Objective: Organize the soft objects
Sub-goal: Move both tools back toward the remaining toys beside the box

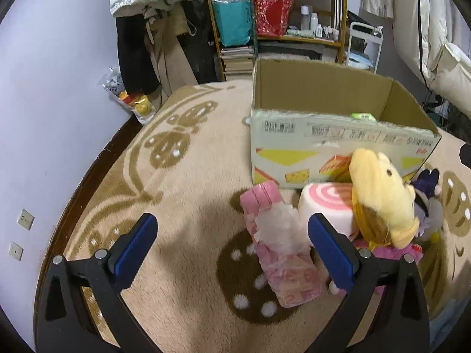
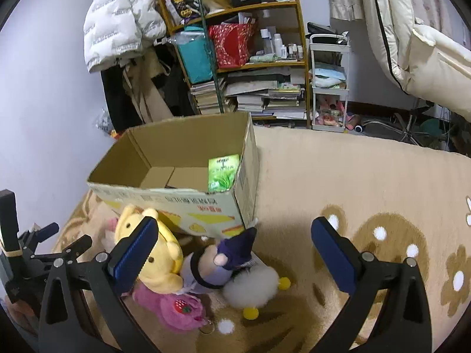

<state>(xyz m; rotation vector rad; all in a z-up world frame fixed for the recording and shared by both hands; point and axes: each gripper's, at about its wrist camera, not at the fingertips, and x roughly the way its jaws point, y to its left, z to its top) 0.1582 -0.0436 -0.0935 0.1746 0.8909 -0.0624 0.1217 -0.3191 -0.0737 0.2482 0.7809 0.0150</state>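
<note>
The left gripper (image 1: 232, 248) and the right gripper (image 2: 235, 253) are both gaping wide at the bottom of their views, holding nothing. Just past them, in the lower middle, the yellow plush (image 2: 159, 253), the pink tissue pack (image 1: 279, 250) and other toys are lying squashed together, looking light and squishy, so pinching a fat middle should work. Farther up, the cardboard box (image 2: 164, 203) is waiting open, with a green pack (image 2: 223, 173) inside.
</note>
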